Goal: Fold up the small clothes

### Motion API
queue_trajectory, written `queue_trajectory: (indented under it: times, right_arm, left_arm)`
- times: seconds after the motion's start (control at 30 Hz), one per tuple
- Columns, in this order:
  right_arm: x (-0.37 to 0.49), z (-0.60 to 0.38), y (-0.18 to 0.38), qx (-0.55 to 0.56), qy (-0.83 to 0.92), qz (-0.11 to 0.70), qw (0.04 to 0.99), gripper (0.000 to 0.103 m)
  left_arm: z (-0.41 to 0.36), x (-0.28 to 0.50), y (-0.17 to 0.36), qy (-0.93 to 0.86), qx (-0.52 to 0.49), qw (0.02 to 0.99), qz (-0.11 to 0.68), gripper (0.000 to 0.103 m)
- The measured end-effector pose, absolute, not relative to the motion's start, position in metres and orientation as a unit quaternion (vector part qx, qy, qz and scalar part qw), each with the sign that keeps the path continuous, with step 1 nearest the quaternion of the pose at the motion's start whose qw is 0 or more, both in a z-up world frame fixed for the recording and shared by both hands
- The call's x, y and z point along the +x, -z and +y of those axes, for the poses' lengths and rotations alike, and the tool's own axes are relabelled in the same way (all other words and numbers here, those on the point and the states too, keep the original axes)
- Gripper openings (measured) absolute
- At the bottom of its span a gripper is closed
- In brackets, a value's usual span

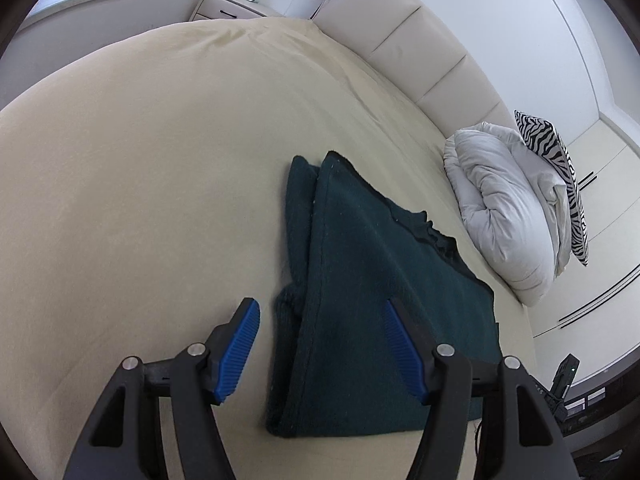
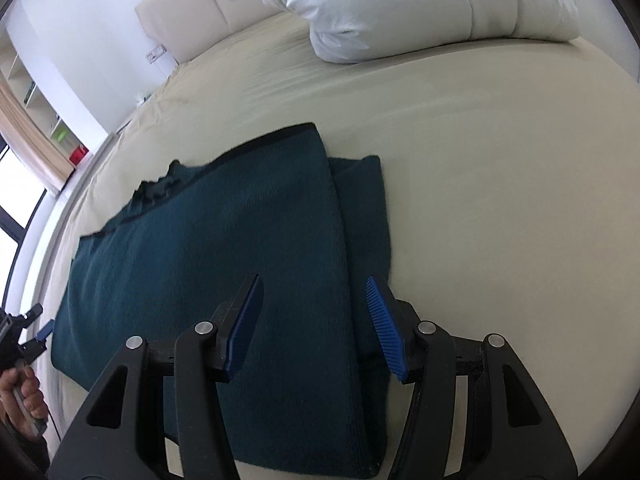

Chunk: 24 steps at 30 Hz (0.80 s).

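Green sweater (image 1: pixel 372 304) sat mid-frame on the bed (image 1: pixel 140 184), partly folded; left tool (image 1: pixel 320 348) and right tool (image 2: pixel 316 328) both released, more folds probably left.

a home bedroom: beige bed (image 1: pixel 160 160), padded headboard (image 1: pixel 400 28), white duvet (image 1: pixel 504 208), nightstand (image 1: pixel 228 10).

The left gripper (image 1: pixel 320 346) has its jaws spread wide, both blue ribbed pads (image 1: pixel 239 354) showing, nothing between them. The right gripper (image 2: pixel 316 326) is likewise spread wide with nothing pinched, its blue pads (image 2: pixel 386 330) angled outward. Far to the right gripper's left, the person's left hand (image 2: pixel 22 398) wraps around the other gripper's handle.
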State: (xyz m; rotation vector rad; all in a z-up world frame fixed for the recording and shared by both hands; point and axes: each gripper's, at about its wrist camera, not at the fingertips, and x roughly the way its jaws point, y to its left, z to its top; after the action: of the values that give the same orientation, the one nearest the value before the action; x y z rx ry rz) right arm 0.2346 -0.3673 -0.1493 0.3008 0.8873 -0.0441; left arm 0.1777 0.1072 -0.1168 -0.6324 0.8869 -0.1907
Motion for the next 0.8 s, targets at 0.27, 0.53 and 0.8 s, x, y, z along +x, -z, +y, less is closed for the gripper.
queue_trajectory:
  times: [0.27, 0.53, 0.8]
  right_arm:
    - [0.193, -0.369, 0.148, 0.151, 0.002, 0.414, 0.898, 0.051]
    - [0.171, -0.374, 0.151, 0.16, 0.002, 0.416, 0.895, 0.04]
    - [0.163, -0.383, 0.156, 0.178, 0.016, 0.422, 0.889, 0.006]
  left_arm:
    - [0.088, 0.164, 0.122, 0.074, -0.24, 0.869, 0.426, 0.053]
    - [0.091, 0.162, 0.124, 0.063, -0.225, 0.87, 0.433, 0.038]
    - [0.087, 0.164, 0.127, 0.06, -0.202, 0.87, 0.447, 0.018]
